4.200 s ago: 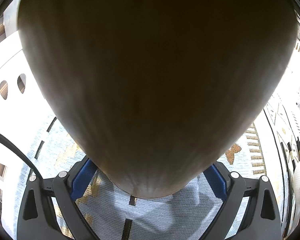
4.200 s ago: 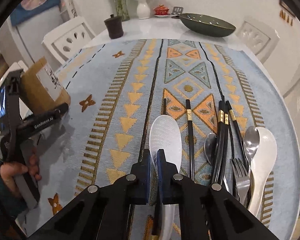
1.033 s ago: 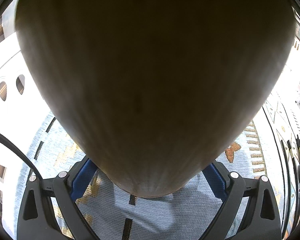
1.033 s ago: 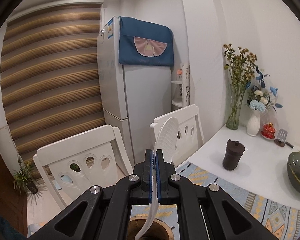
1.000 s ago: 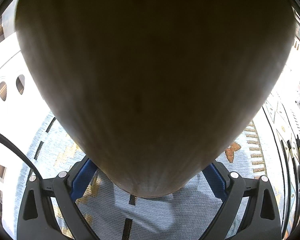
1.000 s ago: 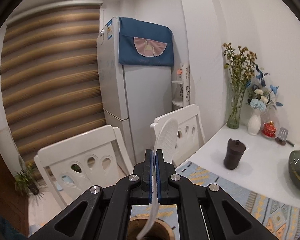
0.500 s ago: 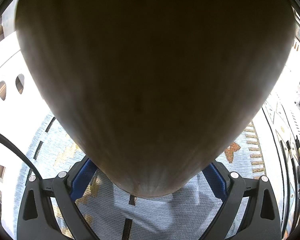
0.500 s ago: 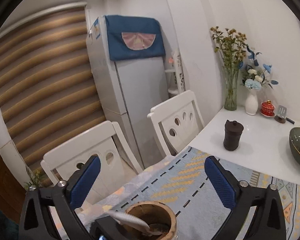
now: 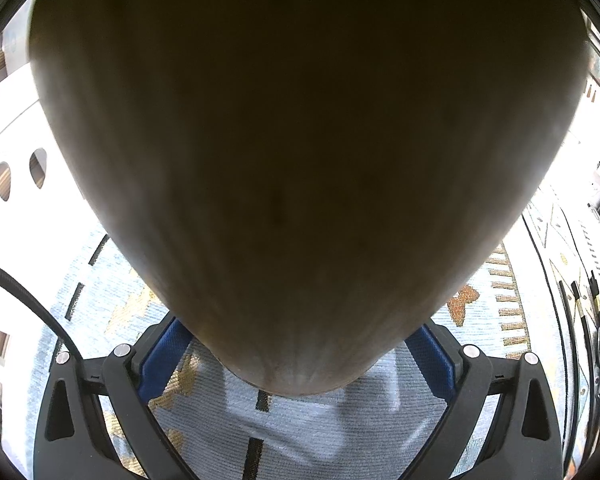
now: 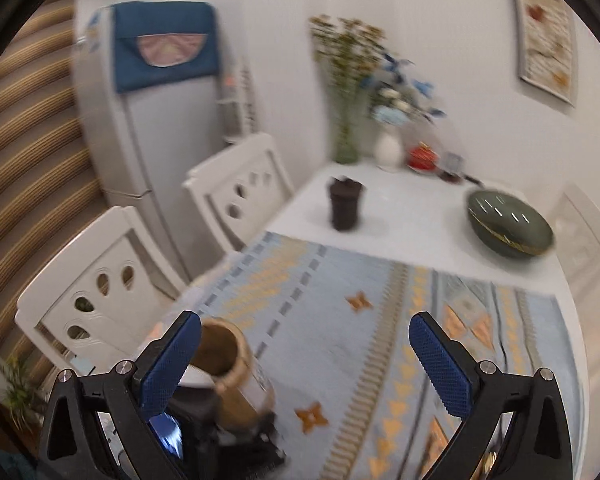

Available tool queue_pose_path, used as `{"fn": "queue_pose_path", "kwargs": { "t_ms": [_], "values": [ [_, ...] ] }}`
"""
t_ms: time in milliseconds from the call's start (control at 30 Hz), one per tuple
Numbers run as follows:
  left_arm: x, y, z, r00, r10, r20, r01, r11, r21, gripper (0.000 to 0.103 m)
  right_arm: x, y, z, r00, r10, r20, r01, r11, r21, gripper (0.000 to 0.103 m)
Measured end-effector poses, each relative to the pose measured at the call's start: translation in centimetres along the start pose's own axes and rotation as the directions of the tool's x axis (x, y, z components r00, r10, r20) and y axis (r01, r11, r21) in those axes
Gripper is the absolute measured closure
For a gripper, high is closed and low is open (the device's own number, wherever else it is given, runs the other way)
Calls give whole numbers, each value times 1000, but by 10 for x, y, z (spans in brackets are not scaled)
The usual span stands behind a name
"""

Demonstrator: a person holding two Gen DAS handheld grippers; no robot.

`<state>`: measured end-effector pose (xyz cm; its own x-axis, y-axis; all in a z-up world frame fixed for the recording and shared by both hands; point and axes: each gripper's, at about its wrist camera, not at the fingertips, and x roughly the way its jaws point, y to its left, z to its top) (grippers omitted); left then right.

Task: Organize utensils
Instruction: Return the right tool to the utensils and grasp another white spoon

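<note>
A brown wooden utensil holder fills the left wrist view. My left gripper is shut on it, a blue pad pressed on each side. In the right wrist view the same holder stands at the lower left on the patterned mat. My right gripper is wide open above the mat with nothing between its fingers, and its left pad overlaps the holder's rim. The white paddle cannot be made out in this blurred view. Black chopsticks lie on the mat at the far right of the left wrist view.
On the bare white table beyond the mat stand a dark lidded cup, a green bowl and flower vases. Two white chairs and a fridge are to the left.
My right gripper opened and let the white paddle go into the holder, then swung right and tipped down. The left gripper and the holder stayed still.
</note>
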<state>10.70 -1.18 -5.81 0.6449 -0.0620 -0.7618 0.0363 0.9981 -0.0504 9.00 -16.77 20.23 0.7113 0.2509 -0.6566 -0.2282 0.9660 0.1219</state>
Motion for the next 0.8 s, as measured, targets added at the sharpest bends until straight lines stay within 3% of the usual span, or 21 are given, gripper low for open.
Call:
{"fn": "queue_pose_path", "kwargs": {
  "t_ms": [200, 467, 667, 800],
  "values": [
    [0, -2, 1, 1000, 19, -1, -19, 1000, 14, 5, -23, -46, -23, 998, -44, -50, 52, 985, 165, 0],
    [-1, 2, 7, 1000, 25, -1, -25, 1000, 14, 6, -46, -102, -75, 982, -127, -142, 164, 942, 294, 0],
    [-6, 0, 5, 1000, 24, -1, -24, 1000, 9, 7, -81, -159, -138, 947, -229, -224, 300, 879, 371, 0],
    [-8, -2, 4, 1000, 28, -1, -28, 1000, 12, 7, -99, -205, -190, 938, -201, -283, 319, 822, 472, 0]
  ]
}}
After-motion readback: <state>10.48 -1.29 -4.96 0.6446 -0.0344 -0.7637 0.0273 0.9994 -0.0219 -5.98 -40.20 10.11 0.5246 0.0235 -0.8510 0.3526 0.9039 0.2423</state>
